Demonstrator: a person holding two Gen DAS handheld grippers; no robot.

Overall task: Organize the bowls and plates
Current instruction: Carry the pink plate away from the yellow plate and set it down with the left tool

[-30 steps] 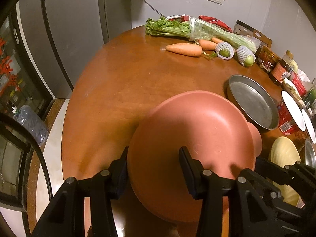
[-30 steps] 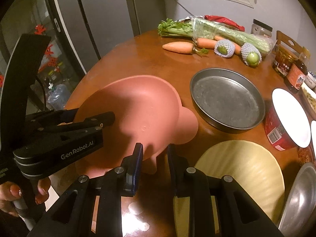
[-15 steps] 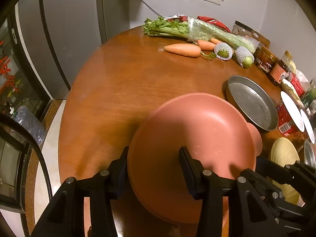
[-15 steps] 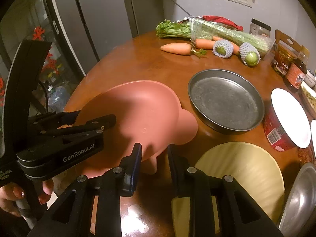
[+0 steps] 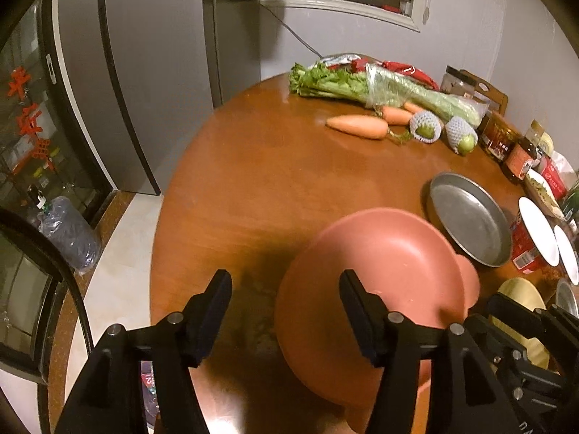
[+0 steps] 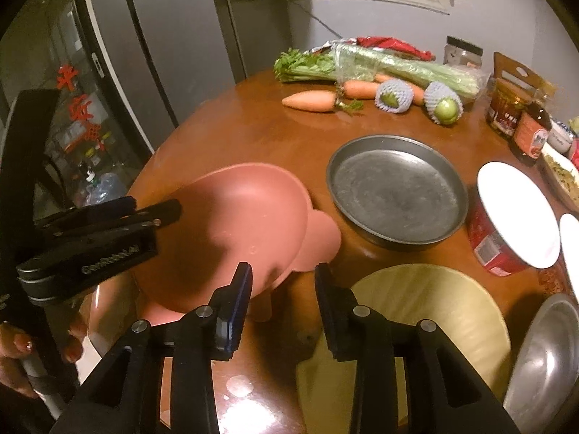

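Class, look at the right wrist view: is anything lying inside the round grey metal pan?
No: the grey metal pan shows only its bare, scuffed bottom.

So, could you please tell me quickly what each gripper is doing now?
Left gripper: open, just released the pink bowl.
Right gripper: open, just opened, holding nothing.

A round brown wooden table carries groceries along its far edge: a bunch of green celery in a clear plastic sleeve, two orange carrots just in front of it, and two green fruits in white foam netting beside the carrots. Glass jars and a dark sauce bottle with red labels stand near the wall. A tall grey refrigerator rises behind the table, next to a glass door with red paper cut-outs.
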